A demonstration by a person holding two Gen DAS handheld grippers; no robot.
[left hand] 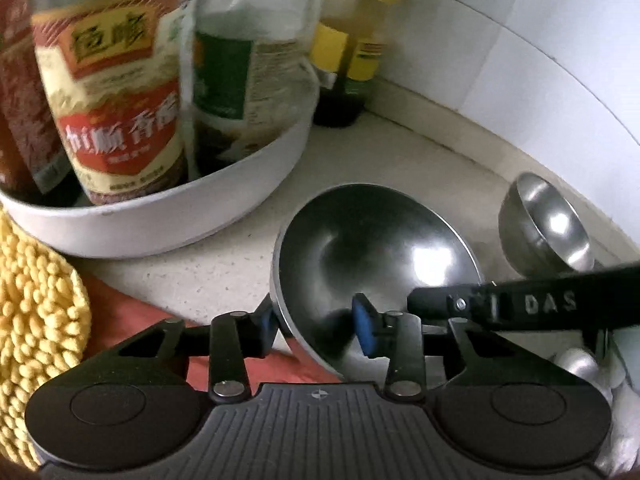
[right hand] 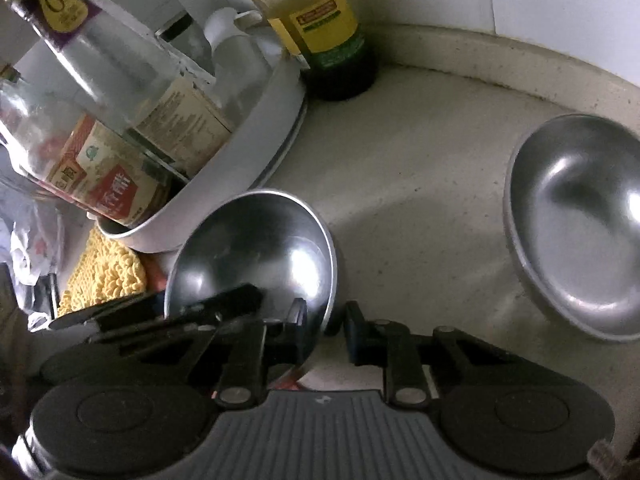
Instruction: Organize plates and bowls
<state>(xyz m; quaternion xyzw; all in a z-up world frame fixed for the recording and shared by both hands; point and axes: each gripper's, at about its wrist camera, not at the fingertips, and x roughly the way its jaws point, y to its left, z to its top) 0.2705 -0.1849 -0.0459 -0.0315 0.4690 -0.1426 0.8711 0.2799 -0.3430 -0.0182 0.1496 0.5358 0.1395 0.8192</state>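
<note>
A steel bowl (left hand: 372,256) hangs tilted over the counter, its inside facing both cameras. My left gripper (left hand: 316,328) straddles its near rim: the outer blue pad touches the wall, and a gap shows between the inner pad and the rim. My right gripper (right hand: 326,326) is shut on the same bowl (right hand: 256,248), one finger inside the rim and one outside. Its black finger (left hand: 432,302) enters the left wrist view from the right. A second steel bowl (right hand: 580,224) sits upright on the counter to the right, also visible as a bowl (left hand: 548,224) near the wall.
A round white tub (left hand: 160,224) holding several sauce bottles stands at the left, close to the held bowl. A dark oil bottle (right hand: 320,28) stands in the corner by the tiled wall. A yellow chenille cloth (left hand: 36,320) and a red cloth (left hand: 132,308) lie at the left. Pale countertop (right hand: 420,200) lies between the bowls.
</note>
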